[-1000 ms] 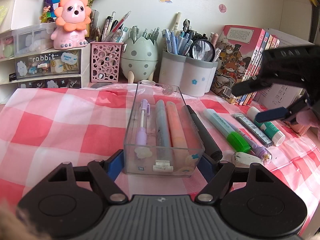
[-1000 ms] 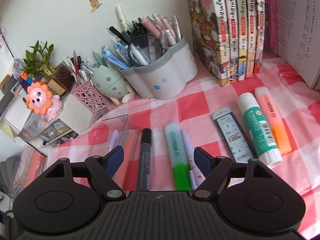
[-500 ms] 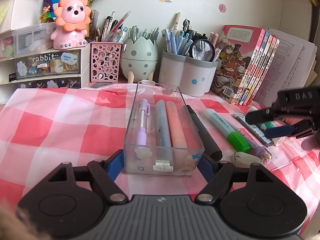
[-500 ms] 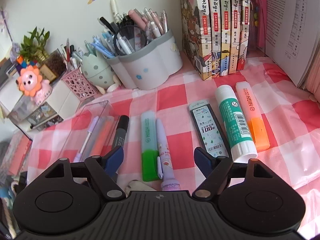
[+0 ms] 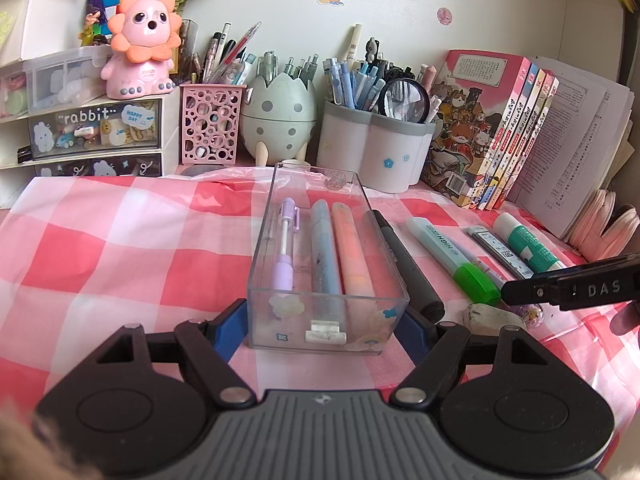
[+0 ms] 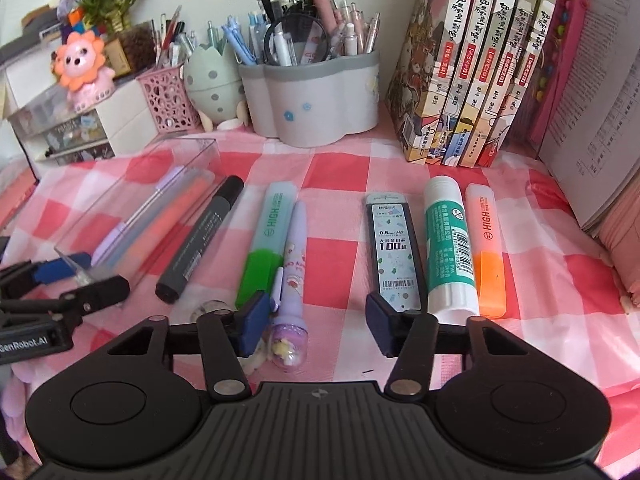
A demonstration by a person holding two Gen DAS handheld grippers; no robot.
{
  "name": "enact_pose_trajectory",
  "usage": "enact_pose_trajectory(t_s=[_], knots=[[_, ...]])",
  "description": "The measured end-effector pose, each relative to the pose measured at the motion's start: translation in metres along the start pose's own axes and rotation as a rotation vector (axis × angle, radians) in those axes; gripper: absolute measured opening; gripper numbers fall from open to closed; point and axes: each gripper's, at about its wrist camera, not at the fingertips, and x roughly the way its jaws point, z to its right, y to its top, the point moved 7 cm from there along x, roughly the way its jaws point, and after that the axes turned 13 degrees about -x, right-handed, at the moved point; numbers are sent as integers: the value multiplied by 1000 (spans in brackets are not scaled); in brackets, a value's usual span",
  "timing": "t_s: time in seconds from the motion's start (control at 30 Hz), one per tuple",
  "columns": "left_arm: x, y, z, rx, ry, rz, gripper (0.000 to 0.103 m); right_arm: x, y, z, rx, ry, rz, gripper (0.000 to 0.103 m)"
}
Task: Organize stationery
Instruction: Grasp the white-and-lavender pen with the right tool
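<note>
Clear tray [image 5: 328, 312] clamped in left tool [image 5: 323, 330]; right tool [image 6: 316, 322] tilted down, jaws narrowing (around purple pen [image 6: 294, 264]).

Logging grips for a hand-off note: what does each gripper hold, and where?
Left gripper clamps the clear box across its near end. Right gripper holds nothing; its closing jaws straddle the purple pen.

clear box [image 5: 328, 320]: three pens lying inside | black marker [image 6: 200, 240], green highlighter [image 6: 266, 240], purple pen [image 6: 294, 256]: flat beside it
</note>
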Motion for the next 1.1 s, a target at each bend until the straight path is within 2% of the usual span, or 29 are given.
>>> enact_pose_trajectory(t_s=[0.2,0.37,0.6,1.1], knots=[[0,0,0,0,0,0,51,-2,0,4,0,-18,3,44],[0,0,0,0,0,0,51,-1,3,8,0,-35,1,44],[0,0,0,0,0,0,51,9,12,4,-16,-41,-9,37],[0,0,0,0,0,0,51,39,35,0,-84,-61,-64,35]])
